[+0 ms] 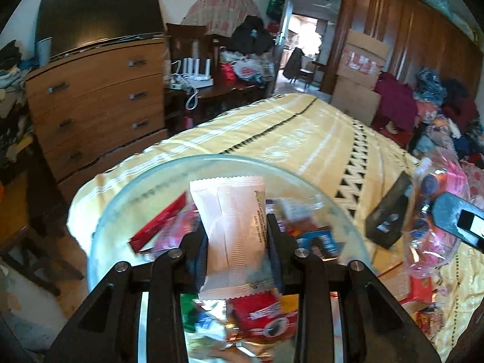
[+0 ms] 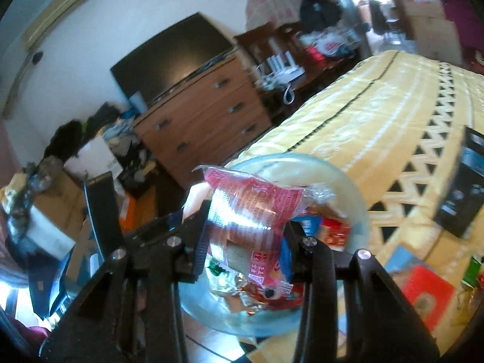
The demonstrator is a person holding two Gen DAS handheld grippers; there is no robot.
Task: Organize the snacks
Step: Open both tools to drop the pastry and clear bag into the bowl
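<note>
A clear glass bowl (image 1: 211,163) sits on the yellow bed near its corner and holds several snack packets. My left gripper (image 1: 237,227) is shut on a pale pink snack wrapper (image 1: 233,224) and holds it over the bowl. My right gripper (image 2: 246,227) is shut on a red and clear snack packet (image 2: 251,208) above the same bowl (image 2: 341,178). The right gripper also shows at the right edge of the left wrist view (image 1: 453,217), with its packet (image 1: 435,205).
A black box (image 2: 462,187) lies on the bed to the right of the bowl; it also shows in the left wrist view (image 1: 390,211). More red packets (image 2: 429,290) lie at the near right. A wooden dresser (image 1: 99,96) stands left of the bed.
</note>
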